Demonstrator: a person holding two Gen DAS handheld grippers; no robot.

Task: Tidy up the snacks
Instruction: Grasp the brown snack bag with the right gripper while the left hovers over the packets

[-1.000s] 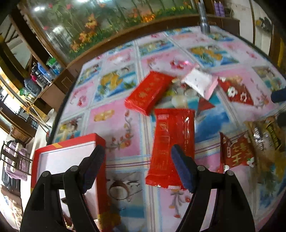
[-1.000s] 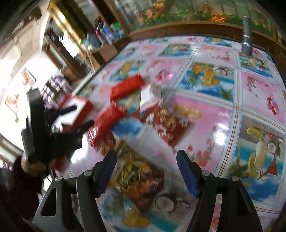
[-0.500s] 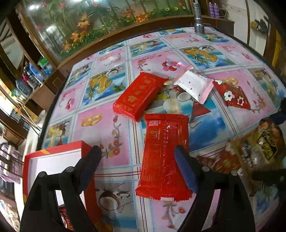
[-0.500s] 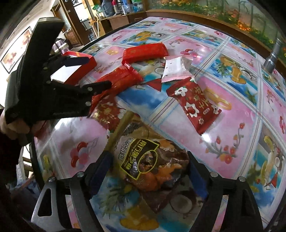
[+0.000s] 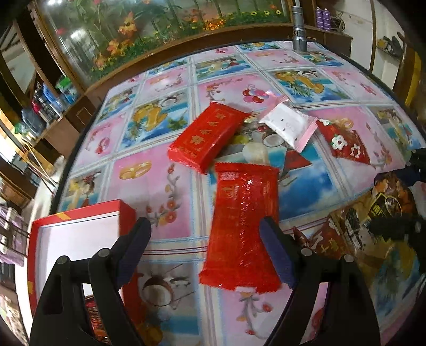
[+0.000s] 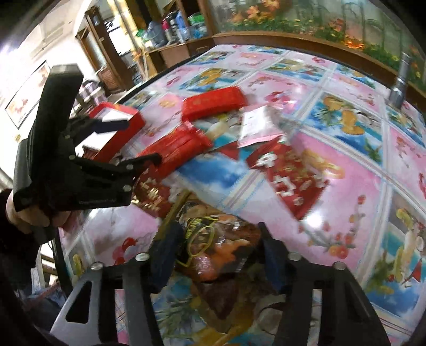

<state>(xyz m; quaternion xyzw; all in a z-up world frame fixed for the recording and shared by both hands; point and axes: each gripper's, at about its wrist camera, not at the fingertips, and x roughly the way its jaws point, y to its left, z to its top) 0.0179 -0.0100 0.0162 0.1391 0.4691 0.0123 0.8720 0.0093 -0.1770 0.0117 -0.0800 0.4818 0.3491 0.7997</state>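
My left gripper point(image 5: 205, 247) is open and hovers over the table between the open red box point(image 5: 77, 239) and a long red snack packet point(image 5: 242, 229). My right gripper point(image 6: 221, 252) is closed around a brown and orange snack bag point(image 6: 215, 247), which also shows in the left wrist view point(image 5: 383, 210). A flat red packet point(image 5: 207, 135), a white and pink packet point(image 5: 287, 125) and a red flower-printed packet point(image 5: 346, 143) lie further back. A small red packet point(image 6: 151, 194) lies beside the brown bag.
The table carries a glossy cloth point(image 5: 149, 183) with pink and blue picture squares. A metal flashlight point(image 5: 298, 29) stands at the far edge. A glass aquarium point(image 5: 159, 24) runs behind the table. Shelves with bottles point(image 6: 173, 29) stand to the left.
My right gripper has dropped onto the brown snack bag and its fingers have narrowed around it. My left gripper has drifted slightly closer to the long red packet.
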